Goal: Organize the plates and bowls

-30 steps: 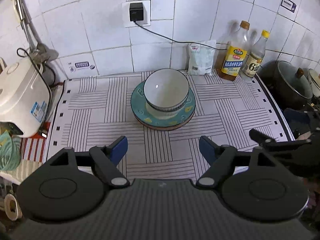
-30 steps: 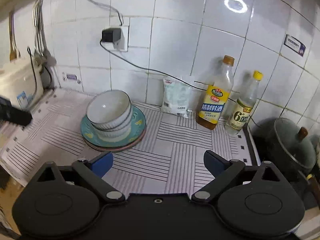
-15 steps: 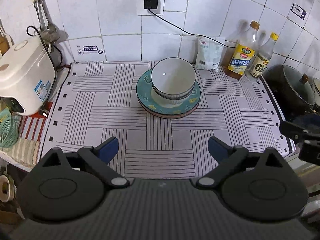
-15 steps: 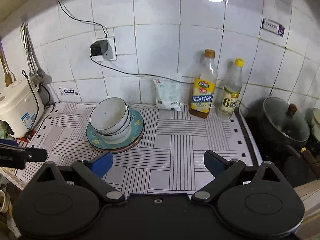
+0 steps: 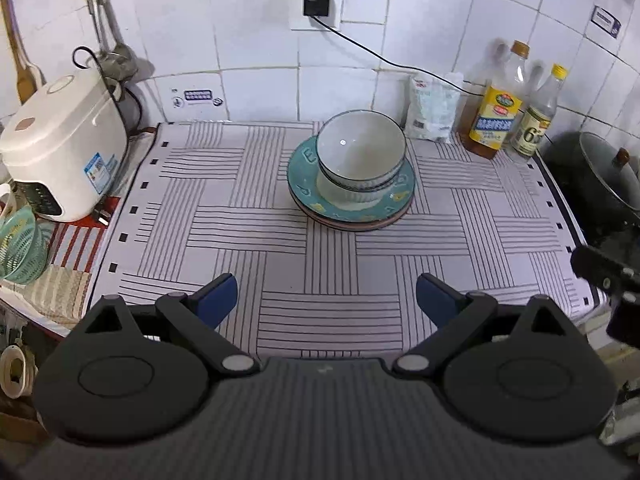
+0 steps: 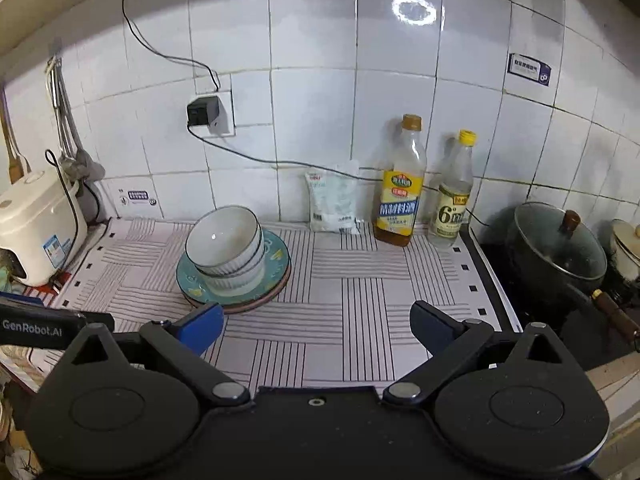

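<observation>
Two white ribbed bowls (image 5: 360, 160) sit nested on a teal plate (image 5: 308, 190), which lies on a pinkish plate on the striped mat (image 5: 248, 240). The stack also shows in the right wrist view: bowls (image 6: 226, 246), teal plate (image 6: 276, 258). My left gripper (image 5: 326, 300) is open and empty, held back over the mat's front edge. My right gripper (image 6: 316, 326) is open and empty, to the right of the stack and well short of it.
A white rice cooker (image 5: 60, 152) stands at the left, a green basket (image 5: 18, 244) below it. A white bag (image 6: 334, 204), two bottles (image 6: 400, 184) and a lidded pot (image 6: 556, 248) stand at the back right.
Both grippers have pulled back and up from the stack, which looks smaller now. Both stay open and empty. The bowls and plates have not moved.
</observation>
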Motion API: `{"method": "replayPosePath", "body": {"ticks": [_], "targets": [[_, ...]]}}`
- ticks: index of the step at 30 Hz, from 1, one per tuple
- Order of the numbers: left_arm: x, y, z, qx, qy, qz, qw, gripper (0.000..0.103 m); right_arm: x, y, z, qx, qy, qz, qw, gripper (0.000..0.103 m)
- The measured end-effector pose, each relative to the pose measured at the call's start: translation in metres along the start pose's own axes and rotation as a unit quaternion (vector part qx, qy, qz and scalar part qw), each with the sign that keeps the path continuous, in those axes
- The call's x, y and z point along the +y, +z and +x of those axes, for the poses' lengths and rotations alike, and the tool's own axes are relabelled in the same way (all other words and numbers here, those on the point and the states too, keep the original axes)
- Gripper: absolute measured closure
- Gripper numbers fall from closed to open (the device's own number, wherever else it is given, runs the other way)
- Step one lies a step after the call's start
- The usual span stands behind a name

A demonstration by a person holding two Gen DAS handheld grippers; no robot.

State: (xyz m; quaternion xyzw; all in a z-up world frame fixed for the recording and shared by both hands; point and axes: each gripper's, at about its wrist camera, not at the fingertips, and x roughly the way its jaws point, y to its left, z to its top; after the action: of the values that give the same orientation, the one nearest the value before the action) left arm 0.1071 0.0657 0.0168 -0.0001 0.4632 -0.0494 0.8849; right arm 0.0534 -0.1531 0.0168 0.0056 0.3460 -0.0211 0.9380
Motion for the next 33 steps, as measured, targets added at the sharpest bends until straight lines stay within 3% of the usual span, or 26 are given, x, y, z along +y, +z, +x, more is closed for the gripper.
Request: {"method": "replayPosePath", "body": {"ticks": [4,13,21,33], "targets": [[-0.002,-0.003,-0.001,-0.014,0.011,0.012,0.9998,0.006,0.002,-0.005,0.006,0.011,-0.005,-0.005,1.0,0.002],[-0.003,-0.011,-0.002,-0.039,-0.001,0.006,0.9992,0.006,0.0,-0.01,0.015,0.025,-0.009,0.004,1.0,0.002],[-0.003,-0.01,0.001,-0.057,0.017,0.004,0.9982,0.006,0.004,-0.012,0.022,0.036,-0.018,-0.003,0.999,0.002],[0.0,-0.01,0.006,-0.062,0.025,0.002,0.9978,0.006,0.007,-0.012,0.036,0.056,-0.016,-0.001,0.998,0.002]]}}
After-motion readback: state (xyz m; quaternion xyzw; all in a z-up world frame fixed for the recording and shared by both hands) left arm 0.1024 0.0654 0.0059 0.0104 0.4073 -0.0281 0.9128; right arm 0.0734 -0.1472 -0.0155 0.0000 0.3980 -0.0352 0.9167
